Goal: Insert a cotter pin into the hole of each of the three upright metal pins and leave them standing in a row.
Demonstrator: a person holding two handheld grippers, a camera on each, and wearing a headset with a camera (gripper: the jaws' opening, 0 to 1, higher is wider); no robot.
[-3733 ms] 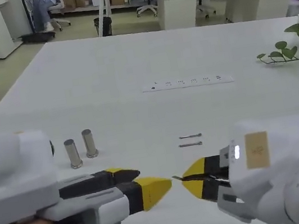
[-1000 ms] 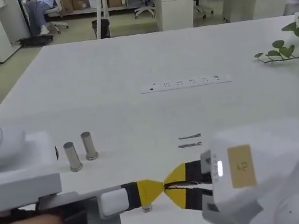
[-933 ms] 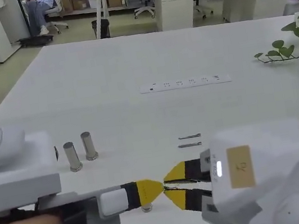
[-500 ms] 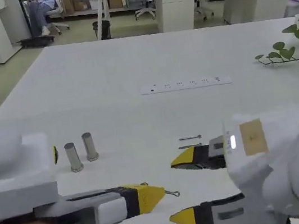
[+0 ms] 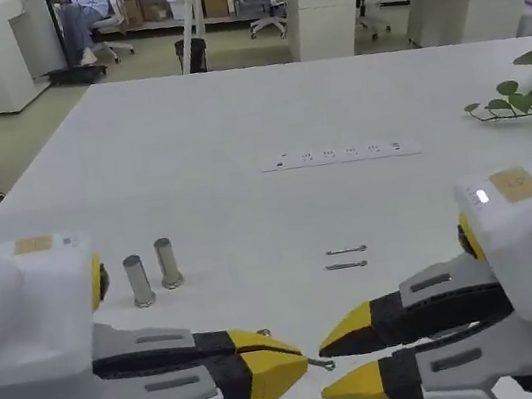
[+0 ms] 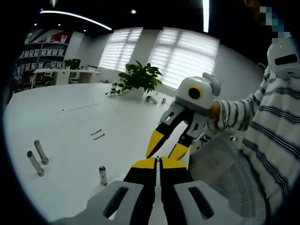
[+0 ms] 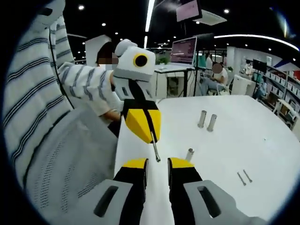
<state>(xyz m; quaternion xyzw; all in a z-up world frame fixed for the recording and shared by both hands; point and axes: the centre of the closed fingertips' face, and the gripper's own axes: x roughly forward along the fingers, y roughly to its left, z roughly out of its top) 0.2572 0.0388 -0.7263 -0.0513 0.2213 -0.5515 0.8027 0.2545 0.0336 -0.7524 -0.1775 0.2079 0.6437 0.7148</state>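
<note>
Left gripper point(image 5: 294, 361) pinches a thin wire cotter pin point(image 5: 319, 362) between tapered yellow jaws; right gripper point(image 5: 326, 373), at 3 o'clock, gapes empty.

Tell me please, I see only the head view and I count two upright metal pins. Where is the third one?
Observer: The left gripper view shows a third metal pin standing upright on the table, nearer the grippers than the other two pins.
Operator: Thank you. How does the cotter pin sit in the left gripper?
Observer: In the right gripper view the cotter pin sticks out from the tip of the shut left gripper. Its free end points toward the gap between the open jaws of the right gripper.
</note>
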